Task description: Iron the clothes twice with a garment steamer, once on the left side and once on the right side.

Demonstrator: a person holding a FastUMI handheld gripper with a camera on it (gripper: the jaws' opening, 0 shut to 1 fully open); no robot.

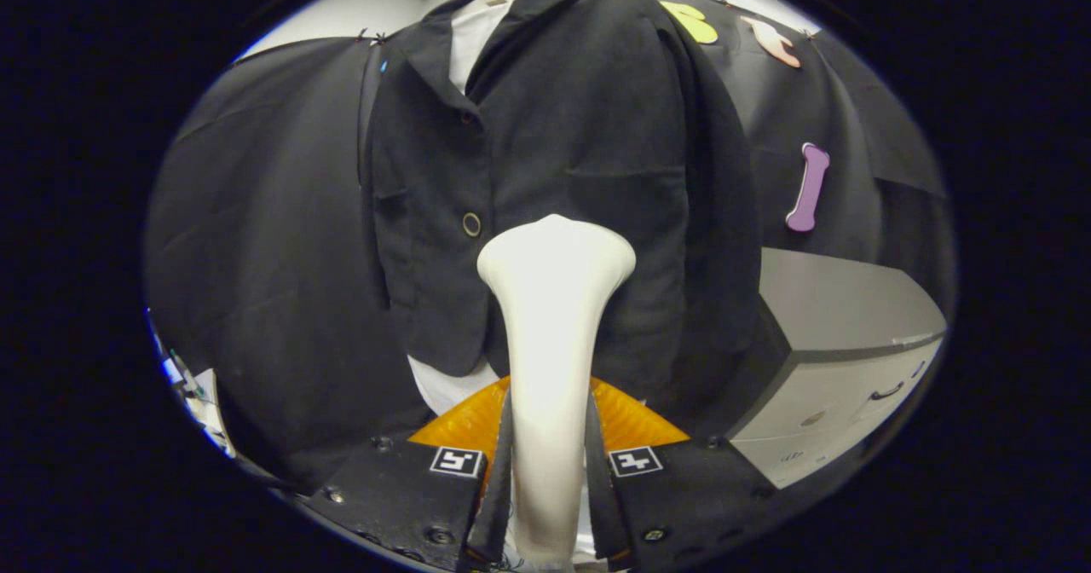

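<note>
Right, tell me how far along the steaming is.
Done: the gripper is shut on the white steamer. In hand: its head faces the dark jacket near the lower front, right of the button. Finished passes can't be judged; both may remain.

The gripper holds a white garment steamer. Both fingers press on its thin handle, one on each side. The steamer gets wide at its far end, like a flat head. That head sits up against a dark jacket, a little below a round button and to the right of it. The jacket hangs in front of the dark booth wall. It has a collar at the top, and something white shows inside the collar. A white edge peeks out under the jacket on the left. To the right stands a grey cabinet with drawers.
</note>
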